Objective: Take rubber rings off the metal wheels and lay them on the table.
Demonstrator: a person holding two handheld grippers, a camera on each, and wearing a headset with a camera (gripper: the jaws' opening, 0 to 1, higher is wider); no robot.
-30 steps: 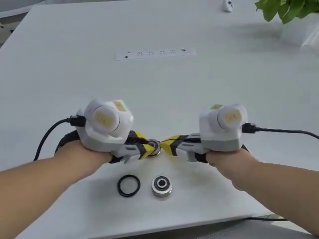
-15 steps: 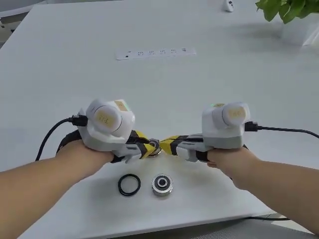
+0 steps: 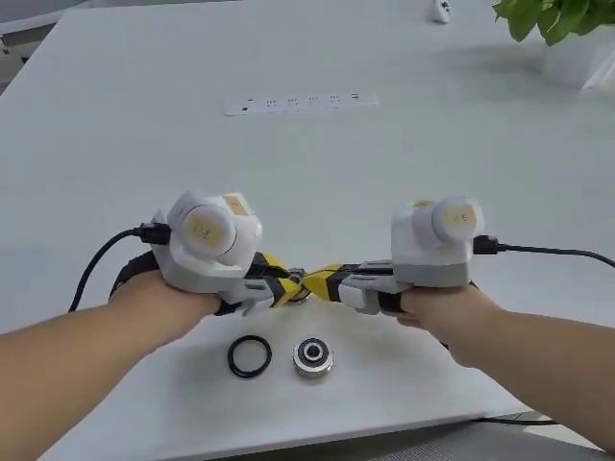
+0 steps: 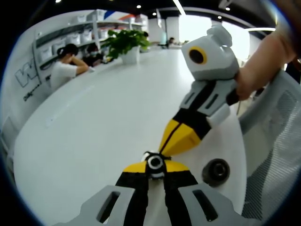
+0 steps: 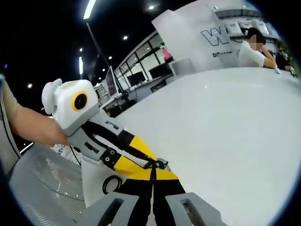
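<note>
One wheel [image 4: 155, 164] held over table [image 3: 404, 144], gripped from both sides.
Left gripper [image 3: 286, 286] clamped on wheel; right gripper [image 3: 319, 282] jaws nearly together, nipping its rubber ring [image 5: 159, 164]; loose ring [image 3: 249, 356], second wheel [image 3: 312, 354] on table below.

black rubber ring [image 3: 249, 356] lying flat, metal wheel [image 3: 312, 354] beside

Two metal wheels [image 3: 312, 354] [image 4: 154, 163], one loose rubber ring [image 3: 249, 356], two grippers [image 3: 285, 285] [image 3: 318, 281].

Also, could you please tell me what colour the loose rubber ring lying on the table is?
Black; the rubber ring shows best in the head view.
</note>
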